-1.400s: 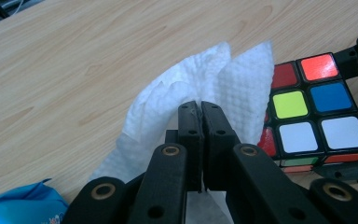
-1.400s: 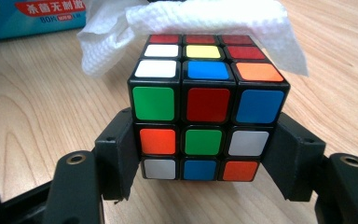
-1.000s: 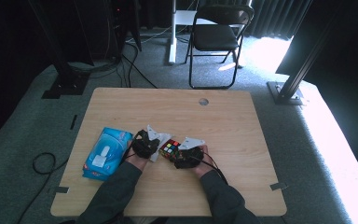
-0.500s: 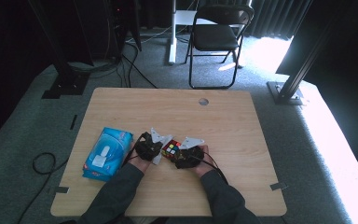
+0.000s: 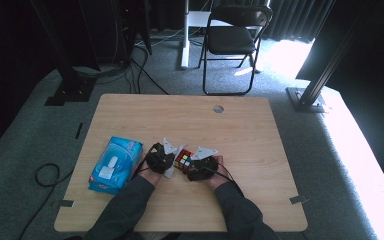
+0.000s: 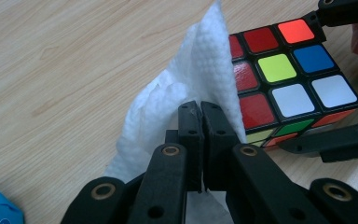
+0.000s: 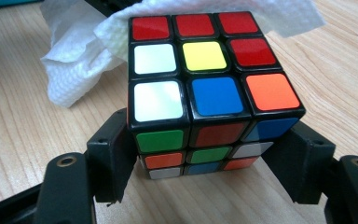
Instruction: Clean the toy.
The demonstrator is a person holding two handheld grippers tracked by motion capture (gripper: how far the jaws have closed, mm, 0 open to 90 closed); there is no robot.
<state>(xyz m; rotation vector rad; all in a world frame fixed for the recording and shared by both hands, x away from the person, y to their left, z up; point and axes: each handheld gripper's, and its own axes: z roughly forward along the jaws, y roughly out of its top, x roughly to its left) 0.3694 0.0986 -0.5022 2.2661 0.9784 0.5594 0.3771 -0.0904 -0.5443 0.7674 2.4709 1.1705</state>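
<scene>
**Cube and tissue between two grippers**

Grey carpet runs around a pale wooden table, and a black folding chair stands beyond its far edge, with cables trailing over the floor to the left. On the table, toward the person's side, a blue tissue pack lies at the left, close beside the left hand.

Near the middle of the near half, the two hands meet around a colour cube resting on the wood. The left gripper has its jaws pressed together, pinching a crumpled white tissue that stands up against the cube's red-faced side (the sheet touches that side in the left gripper view). In the right gripper view the tissue bunches behind and to the left of the cube and drapes along its far top edge.

The right gripper straddles the cube's lower rows, one jaw on each side. Its jaws have just been opening, with the cube between them: the left jaw lies close against the cube's corner, while the right one stands slightly off the cube, so the hold looks released. The cube's top face shows red, white, yellow, blue and orange squares.
</scene>
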